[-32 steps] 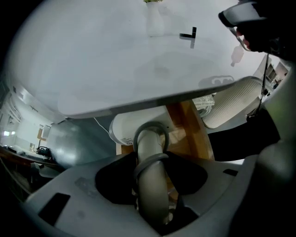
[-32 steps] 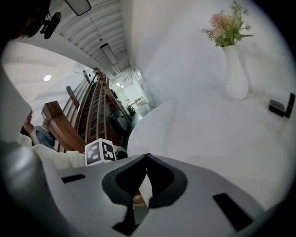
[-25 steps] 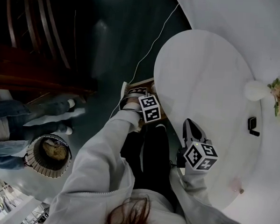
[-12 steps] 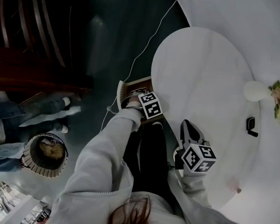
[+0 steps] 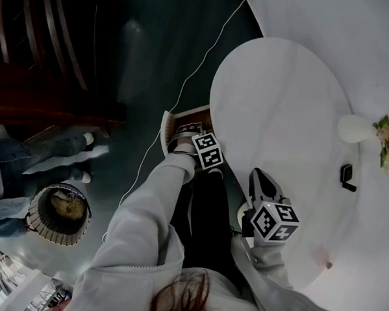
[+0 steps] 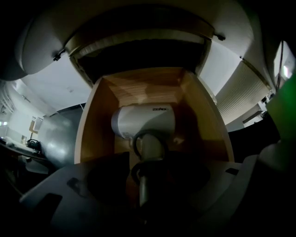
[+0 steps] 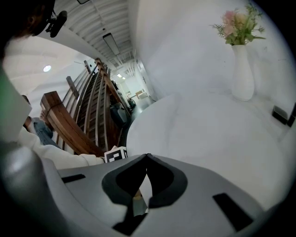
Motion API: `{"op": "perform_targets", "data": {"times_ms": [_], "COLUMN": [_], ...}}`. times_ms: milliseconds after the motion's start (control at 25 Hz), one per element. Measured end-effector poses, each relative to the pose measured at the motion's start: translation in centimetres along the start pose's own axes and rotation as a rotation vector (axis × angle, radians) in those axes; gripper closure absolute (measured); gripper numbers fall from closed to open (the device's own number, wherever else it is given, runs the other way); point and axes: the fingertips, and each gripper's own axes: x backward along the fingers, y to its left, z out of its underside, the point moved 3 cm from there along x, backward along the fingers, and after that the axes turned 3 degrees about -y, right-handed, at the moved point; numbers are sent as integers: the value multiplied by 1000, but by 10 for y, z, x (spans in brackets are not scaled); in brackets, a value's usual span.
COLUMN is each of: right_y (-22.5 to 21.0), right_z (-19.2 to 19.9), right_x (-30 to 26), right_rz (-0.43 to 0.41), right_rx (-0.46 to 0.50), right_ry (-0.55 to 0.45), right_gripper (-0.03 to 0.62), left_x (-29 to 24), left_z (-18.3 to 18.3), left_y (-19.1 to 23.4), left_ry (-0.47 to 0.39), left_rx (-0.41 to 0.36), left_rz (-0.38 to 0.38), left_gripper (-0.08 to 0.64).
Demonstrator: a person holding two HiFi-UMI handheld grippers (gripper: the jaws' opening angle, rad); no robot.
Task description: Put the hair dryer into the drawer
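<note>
A white hair dryer (image 6: 141,122) lies inside the open wooden drawer (image 6: 88,129), its barrel across the drawer and its handle pointing back at me. My left gripper (image 6: 145,162) points steeply down into the drawer (image 5: 183,115), and the handle runs between its dark jaws. Those jaws have just been opening, with the handle still between them. In the head view the left gripper (image 5: 186,130) sits over the drawer. My right gripper (image 5: 261,178) hovers over the table edge, shut (image 7: 147,156) with nothing in it.
The drawer comes out from under a round white table (image 5: 281,110). A white vase with flowers (image 5: 355,127) and a small black object (image 5: 347,176) stand on it. A thin white cord (image 5: 185,92) crosses the dark floor. A person with a hat (image 5: 58,213) stands at the left.
My left gripper has sunk a little lower into the drawer. The right gripper has stayed where it was.
</note>
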Motion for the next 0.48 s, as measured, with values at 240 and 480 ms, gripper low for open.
{"op": "perform_targets", "data": {"times_ms": [240,480], "right_y": [9,25], "right_z": [-5,-7], "right_x": [-4,-8], "right_rz": [-18,-32], "right_rx": [15,27], "right_ry": [-6,-16], "right_gripper": [543,542], "left_x": [16,42], "left_z": [-3,0], "left_y": [4,-4], "left_ry": [-42,-92], "left_rx": [-37,-54], "left_rz": [17,108], "left_gripper": [250,224]}}
